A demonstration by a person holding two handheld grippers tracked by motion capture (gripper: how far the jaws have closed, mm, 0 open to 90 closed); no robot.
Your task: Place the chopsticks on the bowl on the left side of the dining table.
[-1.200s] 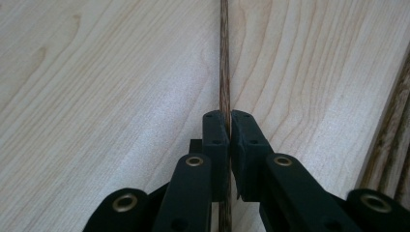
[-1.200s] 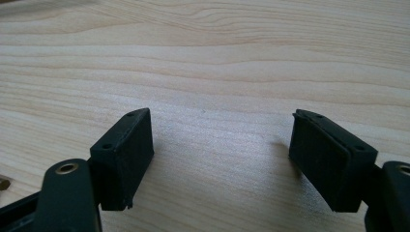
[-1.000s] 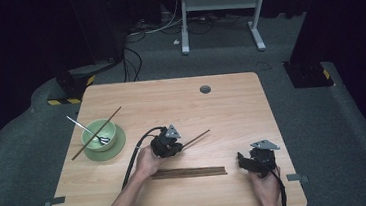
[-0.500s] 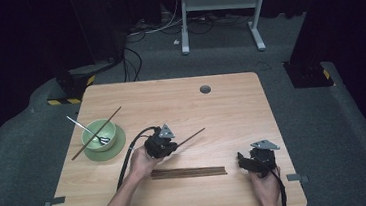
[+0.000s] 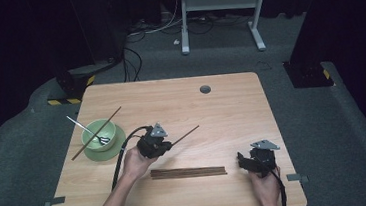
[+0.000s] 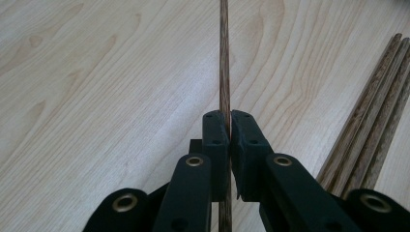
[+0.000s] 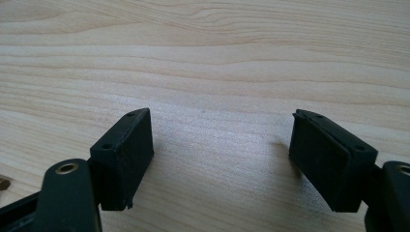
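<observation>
A: Item one, left claw [image 5: 167, 145]. State?

B: I read it as clamped on a single chopstick [image 5: 185, 134]. In the left gripper view the two pads meet on the stick [image 6: 224, 58], which runs straight out ahead between them and also passes back under the jaws. From the high view the stick juts from the claw's tip, up and to the right, clear of the table [image 5: 231, 104].

A: Item two, spare sticks?

B: A bundle [image 5: 188, 172] of several chopsticks, lying flat, side by side and touching, just below the left claw, toward me. In the left gripper view they lie to the right of the jaws [image 6: 372, 125], apart from the held stick.

A: Item three, right claw [image 5: 246, 161]?

B: Jaws spread wide, nothing between them; I see bare wood in the gap in the right gripper view [image 7: 220, 140]. It sits low over the table just past the right end of the bundle, not touching it.

A: Item four, other stock?

B: A green bowl [image 5: 95, 139] on a green saucer, well to the left of the left claw. One chopstick [image 5: 96, 133] lies slanted across its rim. A metal utensil [image 5: 84, 128] rests in it; I cannot tell which kind.
</observation>
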